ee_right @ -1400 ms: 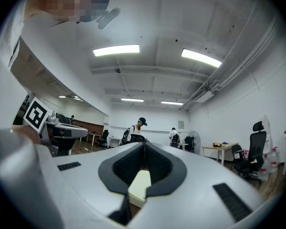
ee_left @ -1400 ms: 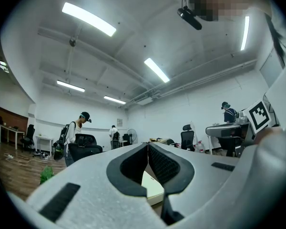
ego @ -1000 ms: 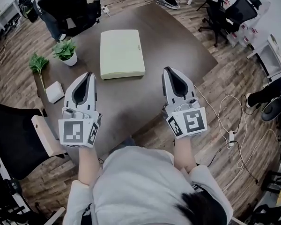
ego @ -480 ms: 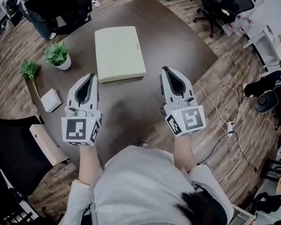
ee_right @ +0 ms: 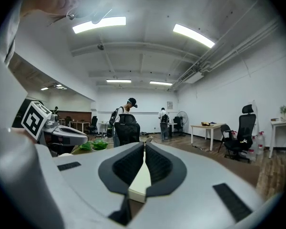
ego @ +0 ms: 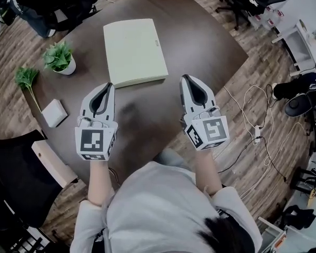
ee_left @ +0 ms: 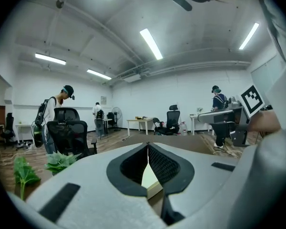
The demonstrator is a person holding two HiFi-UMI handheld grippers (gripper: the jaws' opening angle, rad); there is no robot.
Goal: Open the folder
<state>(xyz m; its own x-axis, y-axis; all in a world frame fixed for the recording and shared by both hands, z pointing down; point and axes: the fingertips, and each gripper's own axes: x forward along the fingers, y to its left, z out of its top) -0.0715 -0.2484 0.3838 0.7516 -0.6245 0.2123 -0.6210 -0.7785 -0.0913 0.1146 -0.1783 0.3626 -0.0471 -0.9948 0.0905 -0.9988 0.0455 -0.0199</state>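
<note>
The dark table (ego: 200,41) bears the closed pale folder (ego: 134,51), flat, its long axis running away from the person. Just before the folder's near edge hover the left gripper (ego: 110,85) and right gripper (ego: 185,78), jaws shut on nothing. Left of the folder stand a potted plant (ego: 58,57), white box (ego: 55,113) and sprig (ego: 25,78).

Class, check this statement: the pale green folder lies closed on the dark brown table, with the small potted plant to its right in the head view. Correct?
One error: the green plant in a white pot stands to the left of the closed pale green rectangular folder on the dark brown wooden table, as the head view shows.
</note>
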